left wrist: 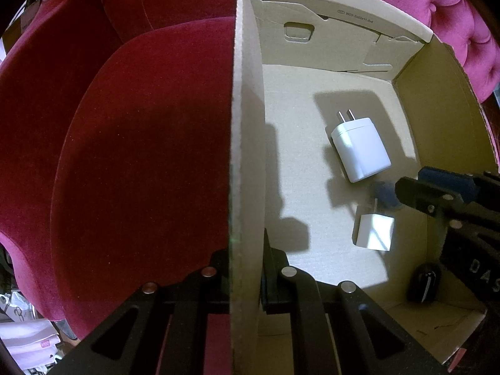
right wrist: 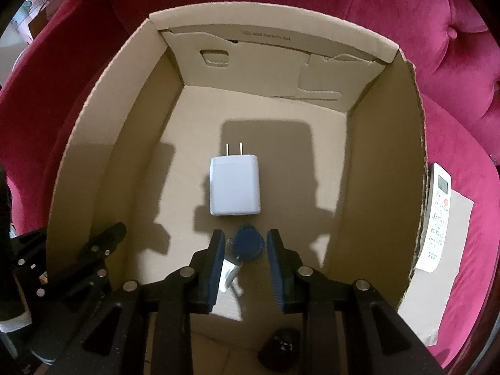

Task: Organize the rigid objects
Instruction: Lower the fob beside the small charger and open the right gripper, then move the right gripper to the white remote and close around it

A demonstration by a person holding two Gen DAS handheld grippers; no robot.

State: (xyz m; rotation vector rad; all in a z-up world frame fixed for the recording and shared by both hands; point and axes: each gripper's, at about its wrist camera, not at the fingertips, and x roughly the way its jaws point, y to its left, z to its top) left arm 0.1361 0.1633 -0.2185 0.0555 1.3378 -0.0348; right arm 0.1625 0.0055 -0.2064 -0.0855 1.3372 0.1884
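An open cardboard box point(right wrist: 387, 162) sits on a pink sofa. Inside lie a large white charger point(right wrist: 235, 185), a small white charger point(left wrist: 374, 232), a blue key fob point(right wrist: 249, 247) and a black object point(right wrist: 278, 351). My left gripper point(left wrist: 245, 259) is shut on the box's left wall point(left wrist: 245, 143). My right gripper point(right wrist: 245, 247) is open inside the box, its fingers on either side of the fob; the fob looks apart from both pads. The right gripper shows in the left wrist view point(left wrist: 415, 184), with the large charger point(left wrist: 361, 150) and the black object point(left wrist: 425, 284).
A white remote control point(right wrist: 437, 218) lies on a grey sheet point(right wrist: 437, 281) on the sofa cushion right of the box. Pink sofa cushion point(left wrist: 140, 156) lies left of the box. The sofa back point(right wrist: 406, 6) rises behind the box.
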